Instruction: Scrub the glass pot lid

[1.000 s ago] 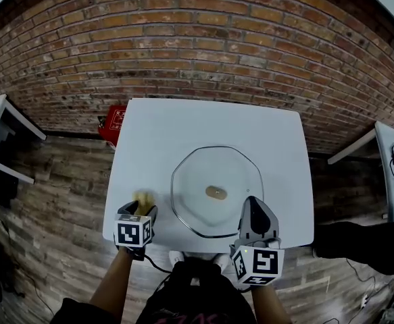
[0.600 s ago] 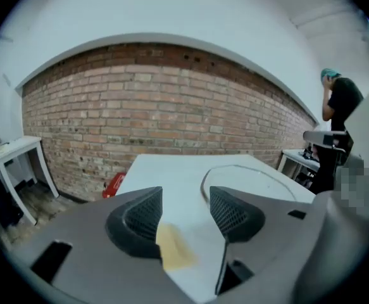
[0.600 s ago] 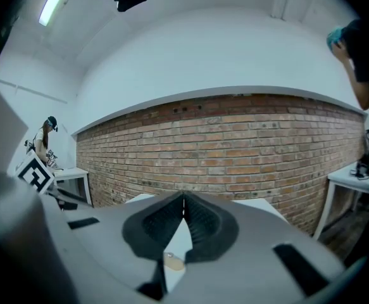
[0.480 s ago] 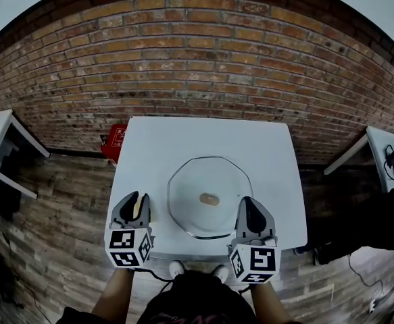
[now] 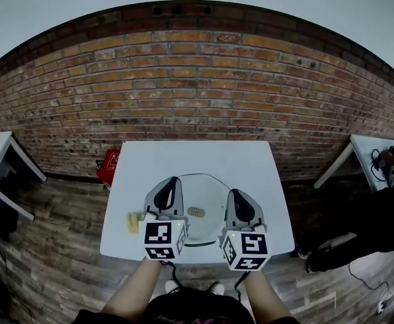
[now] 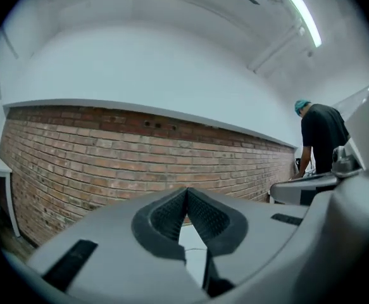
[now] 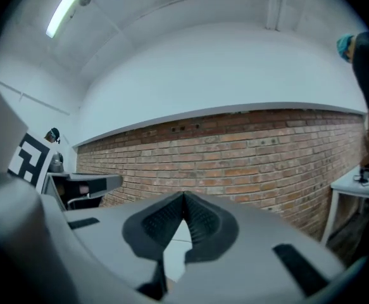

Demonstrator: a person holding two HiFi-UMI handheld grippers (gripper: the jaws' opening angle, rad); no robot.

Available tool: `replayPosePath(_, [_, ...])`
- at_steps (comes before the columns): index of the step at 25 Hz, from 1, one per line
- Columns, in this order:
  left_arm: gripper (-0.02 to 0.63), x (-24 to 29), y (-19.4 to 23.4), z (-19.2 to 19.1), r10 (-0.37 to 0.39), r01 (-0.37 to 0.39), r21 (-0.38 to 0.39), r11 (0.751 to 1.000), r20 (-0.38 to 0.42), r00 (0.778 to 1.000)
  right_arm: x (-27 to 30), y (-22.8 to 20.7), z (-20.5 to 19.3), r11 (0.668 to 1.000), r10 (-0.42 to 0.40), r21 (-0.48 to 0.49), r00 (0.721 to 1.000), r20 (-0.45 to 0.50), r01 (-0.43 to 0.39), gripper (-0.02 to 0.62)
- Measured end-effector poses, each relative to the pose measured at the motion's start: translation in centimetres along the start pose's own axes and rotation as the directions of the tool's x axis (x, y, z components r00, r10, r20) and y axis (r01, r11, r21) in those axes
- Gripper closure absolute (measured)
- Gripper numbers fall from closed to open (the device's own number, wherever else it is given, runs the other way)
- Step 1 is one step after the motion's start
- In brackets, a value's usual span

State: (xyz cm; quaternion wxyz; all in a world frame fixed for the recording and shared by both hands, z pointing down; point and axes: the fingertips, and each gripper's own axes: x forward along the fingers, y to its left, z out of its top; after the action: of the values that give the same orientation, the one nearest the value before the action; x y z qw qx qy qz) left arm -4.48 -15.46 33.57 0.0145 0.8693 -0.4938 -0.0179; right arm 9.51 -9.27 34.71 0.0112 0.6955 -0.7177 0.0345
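Box [image 5: 110,161] lettering unreadable; left tongs [image 5: 171,181] just clenched empty, right tongs [image 5: 236,194] clenched empty.

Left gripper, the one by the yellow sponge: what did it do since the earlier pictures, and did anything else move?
The left gripper lifted away from the yellow sponge and swung in toward the glass lid; its jaws have just been closing, with nothing between them. The right gripper rose slightly, shut and empty. Sponge and lid stayed on the table.
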Motion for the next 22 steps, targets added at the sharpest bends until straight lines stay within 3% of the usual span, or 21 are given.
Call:
replayPosePath(5, [0.595, 0.7, -1.6, 1.1, -0.002, 0.002, -0.012, 1.0, 0.018, 1.0, 0.4, -0.3, 1.4, 1.0, 0.006, 0.002, 1.0, 0.015, -0.006, 0.575])
replayPosePath(12, [0.595, 0.5, -2.1, 1.2, -0.007, 0.007, 0.023, 1.0, -0.007, 1.0, 0.6, 0.0, 1.1, 1.0, 0.025, -0.003, 1.0, -0.013, -0.025, 0.575])
replayPosePath(22, [0.595, 1.0, -2.3, -0.2, -0.004, 0.005, 0.016, 1.0, -0.05, 0.999, 2.1, -0.1, 0.9, 1.0, 0.023, -0.018, 1.0, -0.017, -0.023, 0.575])
